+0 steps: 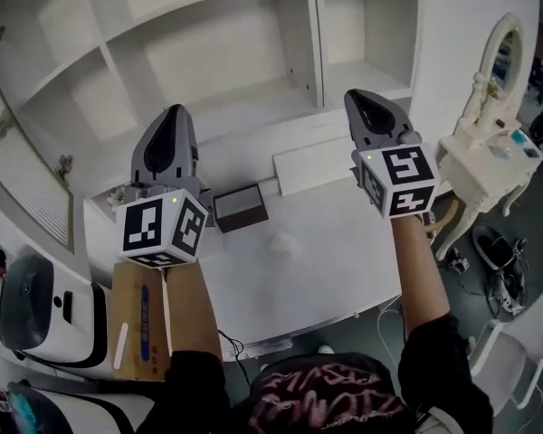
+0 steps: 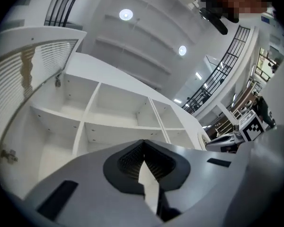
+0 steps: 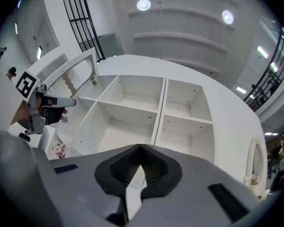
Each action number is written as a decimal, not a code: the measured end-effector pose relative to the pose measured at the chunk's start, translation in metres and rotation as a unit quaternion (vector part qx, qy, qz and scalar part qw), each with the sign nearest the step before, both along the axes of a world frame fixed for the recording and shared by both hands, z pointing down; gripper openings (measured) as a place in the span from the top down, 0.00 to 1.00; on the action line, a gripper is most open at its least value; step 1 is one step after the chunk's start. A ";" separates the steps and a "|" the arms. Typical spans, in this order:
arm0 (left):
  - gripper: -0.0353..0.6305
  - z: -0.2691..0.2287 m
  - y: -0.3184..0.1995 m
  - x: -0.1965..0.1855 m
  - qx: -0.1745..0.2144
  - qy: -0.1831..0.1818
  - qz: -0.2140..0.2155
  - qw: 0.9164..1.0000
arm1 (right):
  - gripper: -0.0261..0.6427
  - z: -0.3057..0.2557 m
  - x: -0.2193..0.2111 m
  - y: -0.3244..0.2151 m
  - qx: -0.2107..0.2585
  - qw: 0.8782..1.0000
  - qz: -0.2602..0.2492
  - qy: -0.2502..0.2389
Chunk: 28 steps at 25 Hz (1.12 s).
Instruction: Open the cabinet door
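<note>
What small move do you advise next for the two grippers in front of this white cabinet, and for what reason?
Probably just draw both grippers back from the cabinet and lower them. The louvered door on its left side stands swung wide open and the shelves are bare to view. No closed door shows. The jaws of the left gripper and the right gripper are together, holding nothing.

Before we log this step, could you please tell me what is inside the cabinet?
Only bare white shelves show inside the cabinet; no items in the compartments in view. The right hand-held gripper covers part of the bottom row.
</note>
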<state>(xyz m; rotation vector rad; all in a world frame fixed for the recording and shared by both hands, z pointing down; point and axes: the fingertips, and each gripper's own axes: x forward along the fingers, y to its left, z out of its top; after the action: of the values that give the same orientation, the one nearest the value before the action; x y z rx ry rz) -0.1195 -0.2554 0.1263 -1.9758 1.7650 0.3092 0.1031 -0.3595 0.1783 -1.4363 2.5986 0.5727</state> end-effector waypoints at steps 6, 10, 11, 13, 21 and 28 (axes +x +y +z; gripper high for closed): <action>0.92 0.007 -0.013 0.021 -0.007 -0.005 0.017 1.000 | 0.94 0.008 0.037 0.004 -0.009 0.999 0.039 -0.007; 0.92 0.007 -0.013 0.018 -0.008 -0.004 0.018 1.000 | 0.94 0.007 0.030 0.006 -0.010 0.999 0.035 -0.010; 0.92 0.007 -0.012 0.015 -0.009 -0.003 0.017 1.000 | 0.94 0.006 0.025 0.006 -0.009 0.999 0.031 -0.009; 0.92 0.006 -0.010 0.008 -0.010 -0.001 0.011 1.000 | 0.94 0.006 0.015 0.007 -0.008 1.000 0.023 -0.007; 0.92 0.019 -0.008 -0.033 -0.022 0.006 -0.025 0.999 | 0.94 0.013 -0.034 0.002 -0.017 1.000 -0.022 -0.014; 0.92 0.055 -0.021 -0.061 -0.059 0.003 -0.063 0.996 | 0.94 0.039 -0.071 -0.009 -0.041 0.998 -0.052 -0.011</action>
<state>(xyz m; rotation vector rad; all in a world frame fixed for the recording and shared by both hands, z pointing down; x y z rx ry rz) -0.1804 -0.2765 0.1812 -1.9319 1.9430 0.1735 0.0321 -0.3686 0.2172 -1.3124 2.6892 0.4410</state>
